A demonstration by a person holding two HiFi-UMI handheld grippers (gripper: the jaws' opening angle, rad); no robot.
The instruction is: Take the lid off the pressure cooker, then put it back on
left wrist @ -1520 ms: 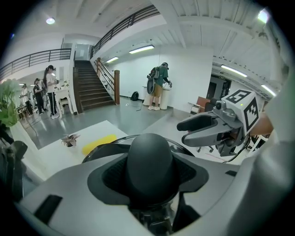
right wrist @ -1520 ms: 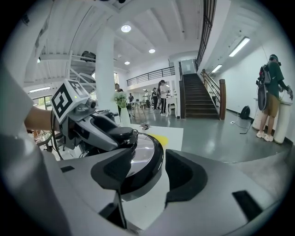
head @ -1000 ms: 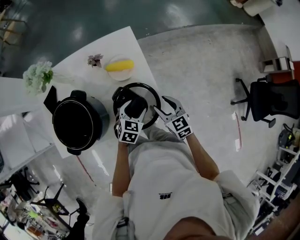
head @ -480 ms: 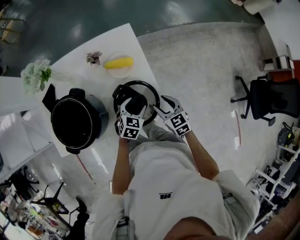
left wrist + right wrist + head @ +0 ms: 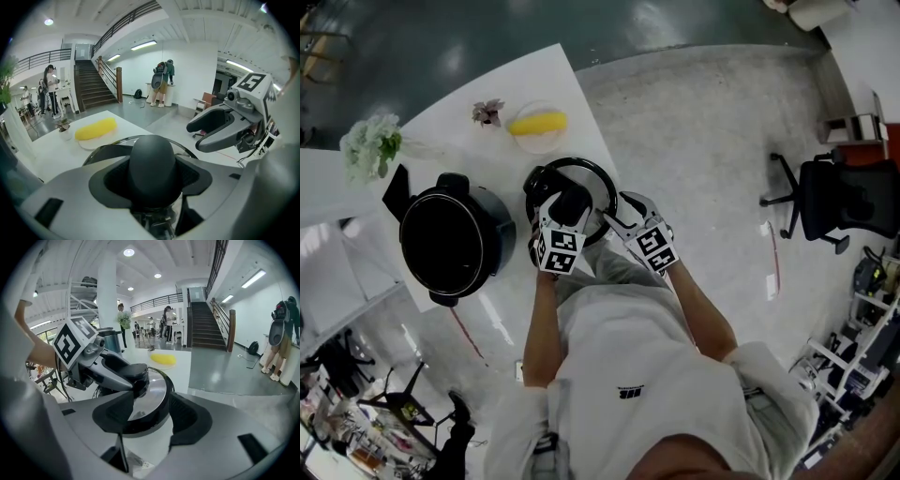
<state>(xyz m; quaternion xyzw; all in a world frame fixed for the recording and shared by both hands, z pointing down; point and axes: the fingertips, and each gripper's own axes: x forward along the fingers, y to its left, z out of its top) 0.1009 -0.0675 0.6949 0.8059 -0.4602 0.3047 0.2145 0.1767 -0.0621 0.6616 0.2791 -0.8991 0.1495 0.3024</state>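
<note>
The black pressure cooker (image 5: 455,246) stands open on the white table (image 5: 469,112). Its round steel lid (image 5: 598,187) is to the cooker's right, low over the table's near corner; I cannot tell whether it rests there. My left gripper (image 5: 567,208) is shut on the lid's black knob (image 5: 152,168), which fills the gap between the pads. My right gripper (image 5: 619,214) is at the lid's right side, open, its jaws straddling the lid's dark rim (image 5: 161,416). The left gripper view shows the right gripper (image 5: 225,126) beside the lid.
A plate with a yellow object (image 5: 537,127), a small potted plant (image 5: 487,113) and white flowers (image 5: 370,145) stand at the table's far side. Off the table's edge is floor, with a black office chair (image 5: 834,202) to the right. People stand by the far stairs.
The lid has sunk a little toward the table with both grippers beside it. The left grip on the knob looks the same.
</note>
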